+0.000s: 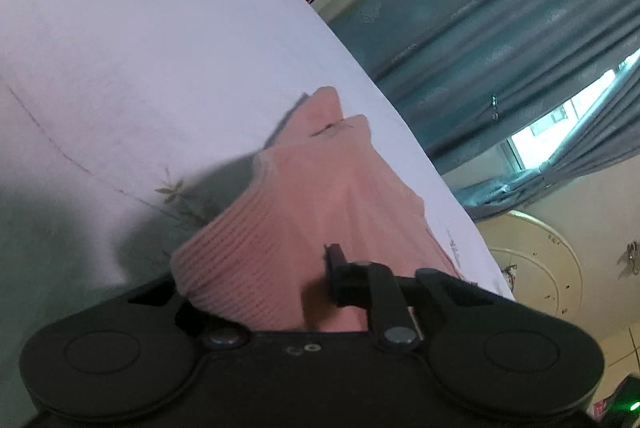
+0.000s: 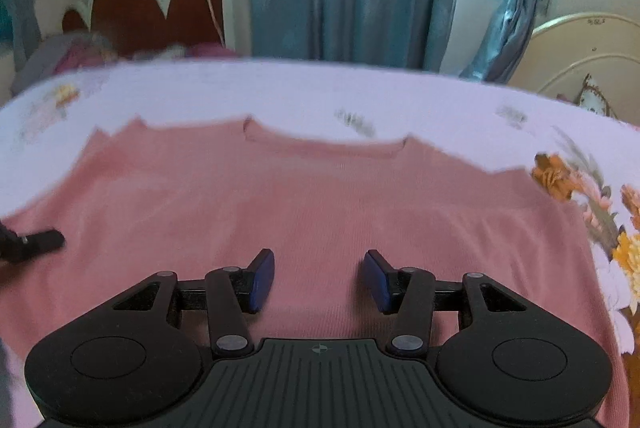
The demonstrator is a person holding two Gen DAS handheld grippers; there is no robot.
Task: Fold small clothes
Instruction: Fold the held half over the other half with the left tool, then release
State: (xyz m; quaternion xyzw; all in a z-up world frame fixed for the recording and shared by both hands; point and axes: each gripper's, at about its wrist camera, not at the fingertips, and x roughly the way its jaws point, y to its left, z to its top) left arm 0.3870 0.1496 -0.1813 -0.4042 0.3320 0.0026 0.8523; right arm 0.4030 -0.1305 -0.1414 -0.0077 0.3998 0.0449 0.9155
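While the left gripper (image 1: 320, 292) pinches the pink sweater's (image 2: 320, 211) ribbed edge, a fold is due.
Best carried across low and even (cloth bunches easily); the right gripper (image 2: 319, 282) hovers with jaws spread over the sweater, flat on the floral bedsheet (image 2: 280, 91). No containers appear.

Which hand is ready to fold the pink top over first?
Probably the left. The left gripper is already clamped on a bunched-up edge of the pink top, so it could carry it across. The right gripper is open above the flat middle, holding nothing.
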